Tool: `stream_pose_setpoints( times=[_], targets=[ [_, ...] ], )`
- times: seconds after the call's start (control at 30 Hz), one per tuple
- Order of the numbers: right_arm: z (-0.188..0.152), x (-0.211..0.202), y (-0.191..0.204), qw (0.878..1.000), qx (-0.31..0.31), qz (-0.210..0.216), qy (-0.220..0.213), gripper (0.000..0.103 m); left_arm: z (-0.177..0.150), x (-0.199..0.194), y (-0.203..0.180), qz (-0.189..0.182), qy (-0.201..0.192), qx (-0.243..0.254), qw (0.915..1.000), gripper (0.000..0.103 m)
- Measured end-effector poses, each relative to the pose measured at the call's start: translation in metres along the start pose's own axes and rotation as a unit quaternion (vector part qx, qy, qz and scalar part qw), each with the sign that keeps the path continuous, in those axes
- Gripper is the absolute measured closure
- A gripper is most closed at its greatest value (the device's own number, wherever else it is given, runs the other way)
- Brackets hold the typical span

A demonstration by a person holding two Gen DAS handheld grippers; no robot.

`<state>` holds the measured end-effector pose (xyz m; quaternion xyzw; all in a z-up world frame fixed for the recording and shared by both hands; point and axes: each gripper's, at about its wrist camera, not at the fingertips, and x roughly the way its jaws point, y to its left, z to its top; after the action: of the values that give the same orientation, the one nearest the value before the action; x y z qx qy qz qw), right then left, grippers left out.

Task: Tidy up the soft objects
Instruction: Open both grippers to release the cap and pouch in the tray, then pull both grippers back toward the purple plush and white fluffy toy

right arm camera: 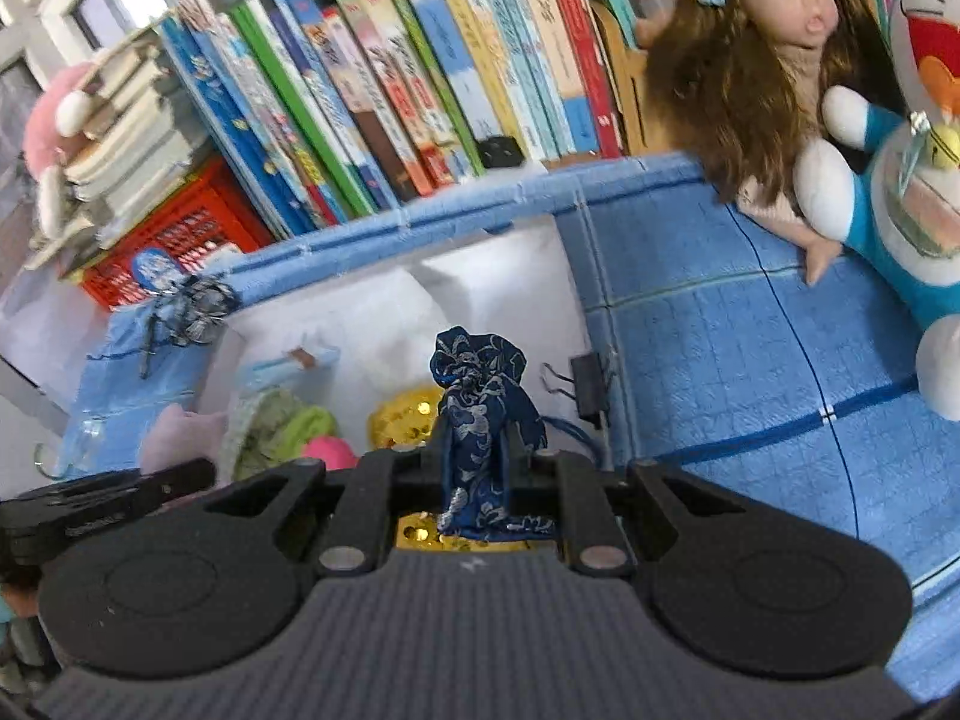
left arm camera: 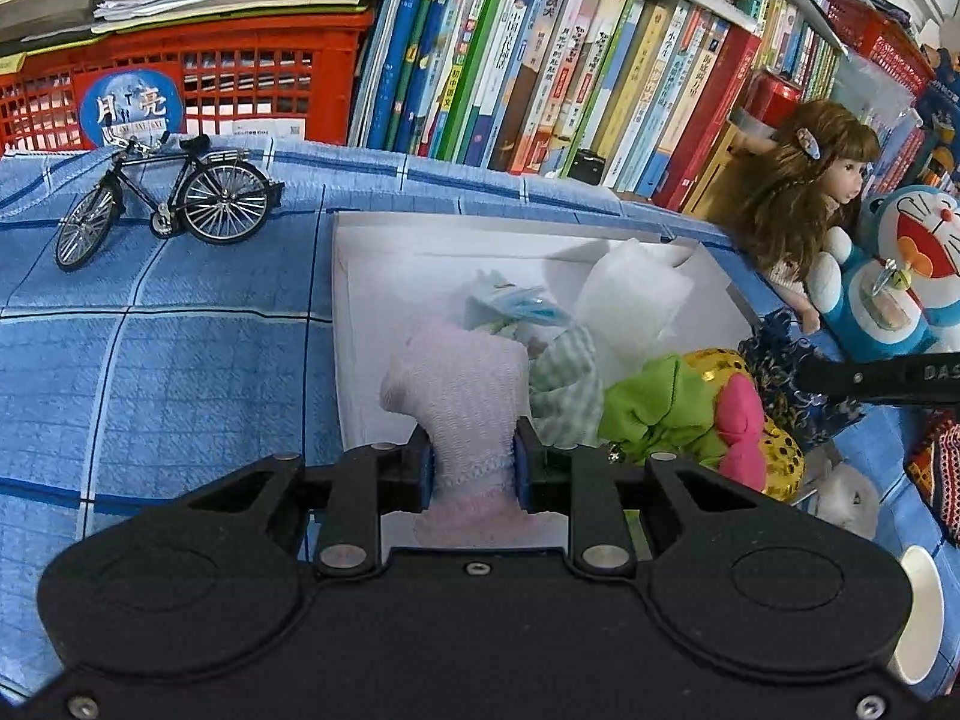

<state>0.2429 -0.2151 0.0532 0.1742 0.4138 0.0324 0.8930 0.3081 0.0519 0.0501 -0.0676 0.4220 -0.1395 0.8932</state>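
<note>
Soft objects are mostly gathered in the white box (left arm camera: 360,276), so the job looks well along but not finished. Ahead of the left gripper (left arm camera: 474,468), the box holds a white foam piece (left arm camera: 630,294), a light blue packet (left arm camera: 516,306), a green checked cloth (left arm camera: 564,384), a bright green cloth (left arm camera: 660,408), a pink plush piece (left arm camera: 744,426) and a gold sequin pouch (left arm camera: 780,450). The left gripper's fingers are pressed against both sides of a pink sock (left arm camera: 456,378), which stands up between them over the near part of the box; it seems not yet let go. The right gripper (right arm camera: 480,468) is likewise clamped on a dark blue brocade pouch (right arm camera: 480,402), which rises between its fingers, with the gold sequin pouch directly beneath and just beyond them. Judging by this, both held items have yet to be dropped in. To the right of the left fingers, outside the box, a white fluffy toy (left arm camera: 846,498) and a dark knitted item (left arm camera: 936,468) lie on the blue checked cloth (left arm camera: 150,360); these probably remain to be collected. The doll (right arm camera: 774,60) and the blue cat plush (right arm camera: 900,192) sit well beyond the right fingers, against the books (left arm camera: 540,60).
</note>
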Motion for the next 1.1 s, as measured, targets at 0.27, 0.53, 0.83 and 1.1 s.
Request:
stream_pose_setpoints(
  times=[0.27,0.53,0.83,1.1],
  targets=[
    [-0.004,0.016,-0.008,1.0,0.014,0.0,0.018,0.084,-0.002,0.011,-0.003,0.006,0.01,0.005,0.9999,0.074],
    [-0.006,-0.008,-0.005,0.999,0.002,0.042,-0.01,0.046,-0.001,-0.023,-0.013,0.012,-0.037,0.016,0.9991,0.041],
    [-0.019,-0.058,0.002,0.996,-0.038,0.053,-0.053,0.038,-0.015,-0.074,-0.017,0.019,-0.081,0.038,0.9958,0.028],
    [-0.049,-0.107,-0.011,0.991,-0.079,0.038,-0.103,0.026,-0.051,-0.115,-0.005,0.034,-0.105,0.045,0.9929,0.026]
  ],
)
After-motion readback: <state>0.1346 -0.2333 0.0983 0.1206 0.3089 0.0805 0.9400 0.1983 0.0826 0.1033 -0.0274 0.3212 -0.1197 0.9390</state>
